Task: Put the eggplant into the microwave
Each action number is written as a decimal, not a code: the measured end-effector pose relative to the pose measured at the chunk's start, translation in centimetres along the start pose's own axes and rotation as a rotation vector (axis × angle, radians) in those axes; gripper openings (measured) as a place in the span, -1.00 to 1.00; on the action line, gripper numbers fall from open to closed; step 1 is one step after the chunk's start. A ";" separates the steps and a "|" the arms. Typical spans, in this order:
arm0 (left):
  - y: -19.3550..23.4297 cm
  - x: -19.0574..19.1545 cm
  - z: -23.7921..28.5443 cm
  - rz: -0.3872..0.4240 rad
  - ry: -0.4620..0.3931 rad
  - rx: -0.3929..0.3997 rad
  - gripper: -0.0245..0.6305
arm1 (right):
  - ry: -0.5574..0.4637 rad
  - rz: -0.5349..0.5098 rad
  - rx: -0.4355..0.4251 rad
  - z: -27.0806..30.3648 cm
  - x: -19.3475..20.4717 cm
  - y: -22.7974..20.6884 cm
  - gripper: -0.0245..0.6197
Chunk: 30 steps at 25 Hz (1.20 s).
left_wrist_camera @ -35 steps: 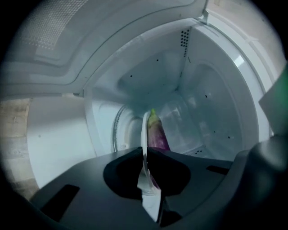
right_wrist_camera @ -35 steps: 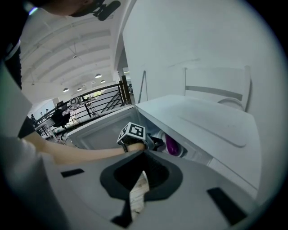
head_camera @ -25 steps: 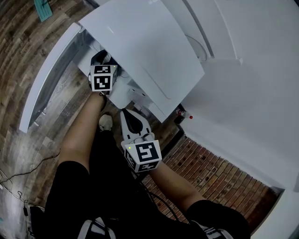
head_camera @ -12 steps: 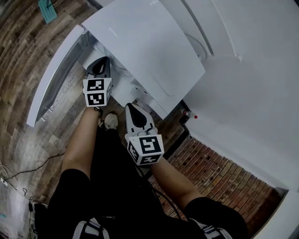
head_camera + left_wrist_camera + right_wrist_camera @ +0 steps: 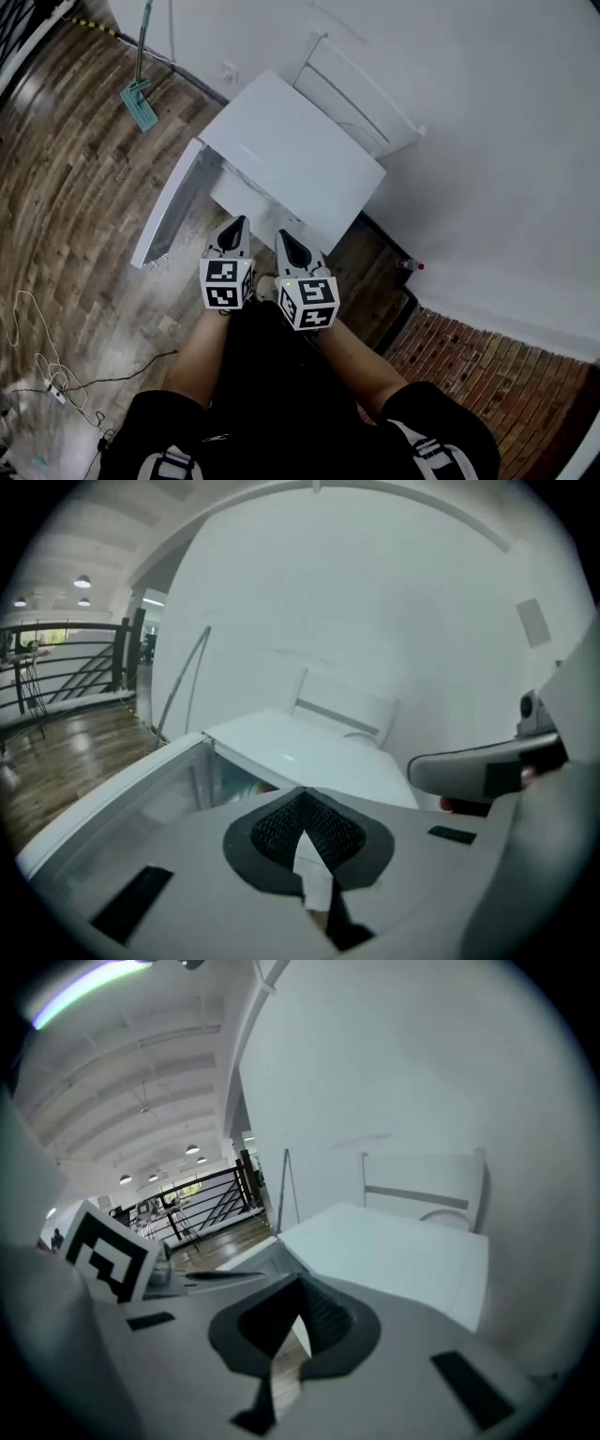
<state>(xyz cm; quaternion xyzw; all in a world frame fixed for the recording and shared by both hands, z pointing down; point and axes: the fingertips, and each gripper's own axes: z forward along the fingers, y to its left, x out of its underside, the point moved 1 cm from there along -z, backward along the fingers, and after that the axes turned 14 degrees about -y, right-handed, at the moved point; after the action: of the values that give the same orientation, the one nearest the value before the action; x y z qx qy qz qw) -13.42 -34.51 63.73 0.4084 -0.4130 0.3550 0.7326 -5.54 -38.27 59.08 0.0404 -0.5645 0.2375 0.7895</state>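
While shut, L gripper (image 5: 238,223) & R gripper (image 5: 282,234) fingers (image 5: 292,249) off microwave (image 5: 291,164).

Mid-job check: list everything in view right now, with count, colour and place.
White appliance: one, centre, by the wall; door swung open leftward.
Chair-like frame: one, white, behind the appliance.
Mop: one, teal head, upper left.
Bottle: one, small, red cap, on the floor right of the appliance.
Cables: a few, on the wood floor, lower left.
Eggplant: none seen.
Left gripper: one, grey, jaws together, empty.
Right gripper: one, grey, jaws together, empty, beside the left.
Legs: two, black shorts, bottom.
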 end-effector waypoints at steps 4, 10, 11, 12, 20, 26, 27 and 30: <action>-2.4 -6.9 -3.1 0.018 -0.006 0.020 -0.93 | -0.071 0.063 -0.010 -1.7 -5.0 0.7 -0.91; -6.9 -15.6 -6.6 0.090 -0.065 0.050 -0.93 | -0.190 0.071 -0.026 -5.5 -12.8 1.0 -0.91; -7.6 -16.6 -7.1 0.100 -0.074 0.054 -0.93 | -0.206 0.073 -0.039 -6.0 -14.0 1.3 -0.91; -8.4 -17.7 -7.5 0.110 -0.085 0.060 -0.93 | -0.224 0.067 -0.050 -6.6 -15.2 1.5 -0.91; -12.8 -26.0 -9.0 0.185 -0.225 0.134 -0.93 | -0.385 0.004 0.002 -9.1 -23.3 -0.2 -0.90; -12.9 -27.0 -9.1 0.187 -0.231 0.140 -0.93 | -0.406 0.005 0.024 -9.4 -23.9 -0.5 -0.90; -13.1 -27.0 -9.1 0.187 -0.231 0.142 -0.93 | -0.406 0.005 0.026 -9.3 -24.0 -0.6 -0.91; -13.3 -27.2 -9.0 0.190 -0.236 0.143 -0.93 | -0.413 -0.024 0.032 -9.2 -24.3 -0.9 -0.91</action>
<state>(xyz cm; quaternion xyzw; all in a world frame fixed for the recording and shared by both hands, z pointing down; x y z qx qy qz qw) -10.28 -37.00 32.42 0.4575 -0.5064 0.4009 0.6111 -3.28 -44.00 33.83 0.1076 -0.7100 0.2238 0.6590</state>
